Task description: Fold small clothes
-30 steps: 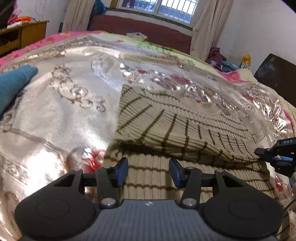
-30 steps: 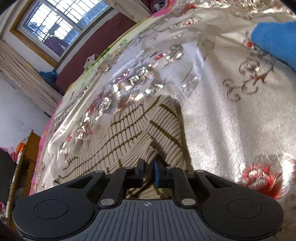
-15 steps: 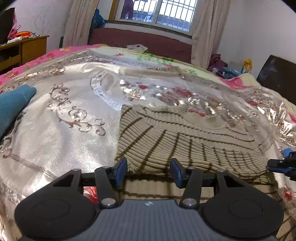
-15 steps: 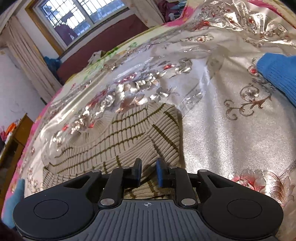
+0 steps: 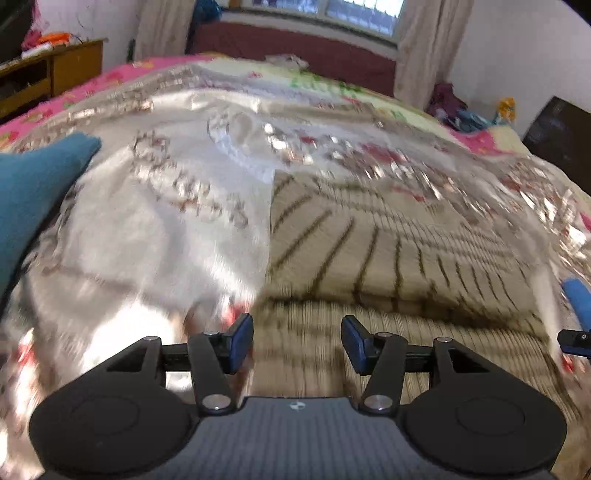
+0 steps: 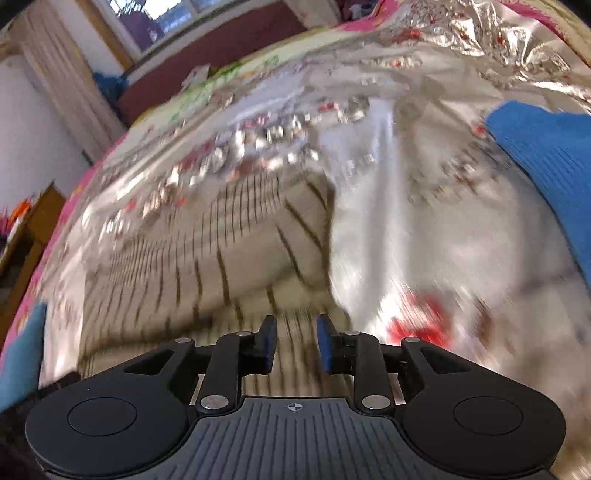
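From the left wrist, a teal cloth (image 5: 33, 192) lies far left on the silvery bedspread (image 5: 155, 236), well apart from the folded striped sweater (image 5: 388, 258) lying ahead. The left gripper (image 5: 297, 341) hangs with fingers wide, empty (everything blurred). A wooden cabinet (image 5: 51, 70) stands by the curtains (image 5: 159, 26).

From the right wrist, the right gripper (image 6: 295, 341) is parted narrowly over the sweater's (image 6: 221, 240) edge, gripping nothing. A blue garment (image 6: 546, 162) lies right.

Bed (image 5: 155, 229), shiny floral cover: striped sweater (image 5: 388, 251), blue garment (image 5: 33, 184).
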{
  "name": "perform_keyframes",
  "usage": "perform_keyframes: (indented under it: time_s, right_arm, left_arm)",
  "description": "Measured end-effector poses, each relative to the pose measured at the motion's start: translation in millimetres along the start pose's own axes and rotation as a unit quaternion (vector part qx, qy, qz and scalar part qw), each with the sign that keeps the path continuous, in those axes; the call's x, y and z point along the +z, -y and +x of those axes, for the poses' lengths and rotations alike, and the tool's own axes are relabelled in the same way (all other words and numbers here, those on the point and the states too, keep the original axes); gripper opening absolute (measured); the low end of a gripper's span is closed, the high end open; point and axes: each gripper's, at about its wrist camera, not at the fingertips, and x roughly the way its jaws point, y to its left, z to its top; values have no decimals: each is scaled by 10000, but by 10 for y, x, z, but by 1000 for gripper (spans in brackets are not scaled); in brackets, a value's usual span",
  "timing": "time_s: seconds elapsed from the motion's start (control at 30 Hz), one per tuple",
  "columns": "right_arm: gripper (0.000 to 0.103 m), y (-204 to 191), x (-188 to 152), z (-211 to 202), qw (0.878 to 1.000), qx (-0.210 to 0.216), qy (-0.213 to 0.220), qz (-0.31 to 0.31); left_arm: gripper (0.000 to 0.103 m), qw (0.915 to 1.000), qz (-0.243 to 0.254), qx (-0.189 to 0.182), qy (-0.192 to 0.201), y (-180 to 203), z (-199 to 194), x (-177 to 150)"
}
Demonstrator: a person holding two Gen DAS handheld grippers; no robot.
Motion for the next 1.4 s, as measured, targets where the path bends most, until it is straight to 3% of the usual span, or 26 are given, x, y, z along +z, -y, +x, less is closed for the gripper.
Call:
perform_keyframes:
  time_s: [0.13,0.23,0.43,0.6,0.77,1.0,1.1,1.17,1.23,1.4]
  right_arm:
    - [25,179,-350,-351,9989,-56,-463,22]
    - [26,282,-639,-554,9950,190,-939,283]
    - [32,239,-999,-634,9843,328,-1735,-2]
    - [32,220,-1038,-533,9777,423,-2055,-106]
    - [35,143,-1088,-445,9691,496,-2388,-370]
    - [34,173,-1114,-348,9605,578,-2713,-239]
    - [29,189,-1108,-348,9589,567,-2768,-247]
    - [17,223,-1097,-365,9585,588,-2779,-227]
    - [12,265,-1091,-419,9590,730,-2737,-131]
    - [8,365,-1043,-603,9611,1366,-2368,385]
  left_arm:
    - [56,9987,186,-82,-460,-68,-297,-226]
    - [56,9967,111,-180,-790,-119,-505,-348]
    - [56,9872,-51,-479,-1522,-121,-729,-547]
    - [56,9775,-7,-570,-2029,-4,-832,-756]
    - [56,9728,241,-341,-2277,130,-812,-830]
    - [55,9570,480,-422,-2830,256,-658,-909]
    - [46,9549,415,-468,-2904,246,-626,-922]
    - [29,9538,288,-548,-2939,207,-625,-926]
    - [20,9528,83,-705,-2953,148,-640,-931]
    - [16,9530,-366,-1238,-2742,61,-715,-892]
